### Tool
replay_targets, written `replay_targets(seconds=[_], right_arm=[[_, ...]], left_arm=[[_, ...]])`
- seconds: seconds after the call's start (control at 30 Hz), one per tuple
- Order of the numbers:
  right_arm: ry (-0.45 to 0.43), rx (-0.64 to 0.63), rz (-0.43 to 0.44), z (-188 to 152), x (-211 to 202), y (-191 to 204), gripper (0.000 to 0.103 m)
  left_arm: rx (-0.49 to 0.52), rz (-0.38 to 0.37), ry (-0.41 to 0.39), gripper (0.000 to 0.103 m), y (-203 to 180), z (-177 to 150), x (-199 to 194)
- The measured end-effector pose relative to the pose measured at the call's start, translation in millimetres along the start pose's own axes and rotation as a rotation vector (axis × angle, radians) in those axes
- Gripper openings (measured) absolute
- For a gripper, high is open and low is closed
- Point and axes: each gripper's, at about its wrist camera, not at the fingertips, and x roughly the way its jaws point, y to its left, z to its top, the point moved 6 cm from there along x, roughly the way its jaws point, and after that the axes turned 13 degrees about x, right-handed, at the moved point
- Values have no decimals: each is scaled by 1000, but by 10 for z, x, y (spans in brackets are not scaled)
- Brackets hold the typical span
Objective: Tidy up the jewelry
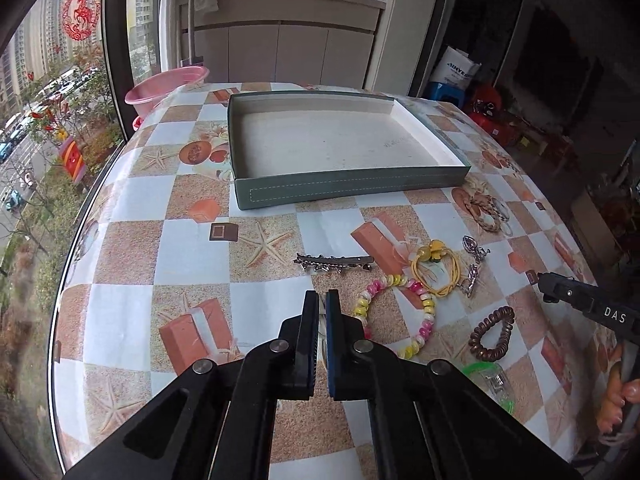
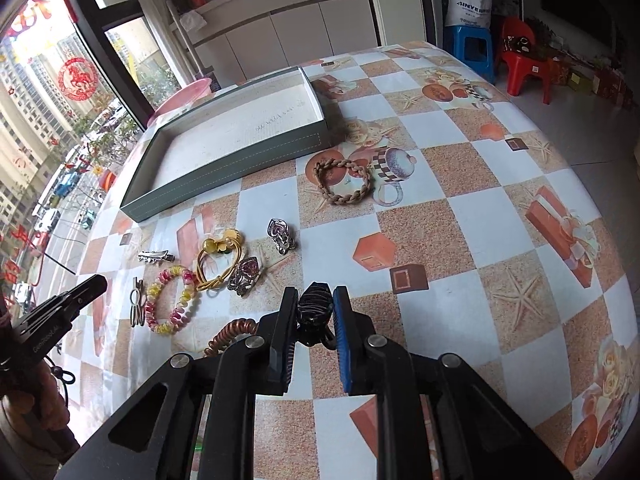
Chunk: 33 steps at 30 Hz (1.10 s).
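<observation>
My right gripper is shut on a black claw hair clip, held just above the table. My left gripper is shut; nothing shows clearly between its pads. A thin silver pin sits just beyond the left gripper's tip in the right wrist view. An empty grey-green tray stands at the back. In front of it lie a pink-and-yellow bead bracelet, a yellow elastic tie, a silver leaf clip, a brown coil tie and a braided tan band.
Silver heart charms lie among the jewelry, and a green plastic piece sits near the front edge. A pink basin stands past the table's far left corner by the window. A red chair and a blue stool stand beyond the right side.
</observation>
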Motion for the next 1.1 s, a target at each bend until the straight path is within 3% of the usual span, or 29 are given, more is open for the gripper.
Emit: replay_targets(seconds=[0.13, 0.27, 0.3, 0.33, 0.37, 0.5, 0.6, 0.77, 0.87, 0.97, 1.03, 1.1], right_arm=[[16, 6, 9, -44, 18, 21, 19], [27, 0, 12, -137, 36, 26, 19], [27, 2, 13, -148, 31, 22, 19], [27, 4, 15, -154, 25, 15, 19], [26, 6, 16, -157, 16, 10, 19], [18, 15, 21, -153, -15, -16, 19], [15, 17, 26, -151, -26, -26, 19], [12, 21, 39, -178, -46, -17, 19], [8, 19, 43, -187, -71, -8, 19], [0, 22, 47, -181, -97, -9, 19], [-3, 23, 49, -178, -107, -13, 19], [-2, 23, 50, -177, -105, -15, 19]], left_arm=[[-7, 92, 53, 16, 56, -116, 121], [-16, 134, 88, 17, 108, -182, 236], [-24, 141, 87, 27, 127, -177, 245], [-37, 145, 87, 49, 149, -170, 252], [-56, 153, 91, 103, 175, -163, 262], [-41, 195, 67, 103, 217, -64, 273], [-22, 274, 87, 103, 246, -40, 304], [-17, 262, 110, 103, 222, -31, 429], [1, 245, 153, 97, 185, -79, 533], [-17, 233, 145, 96, 200, -127, 524], [-22, 209, 136, 89, 192, -149, 501], [-1, 192, 124, 68, 136, -162, 460]])
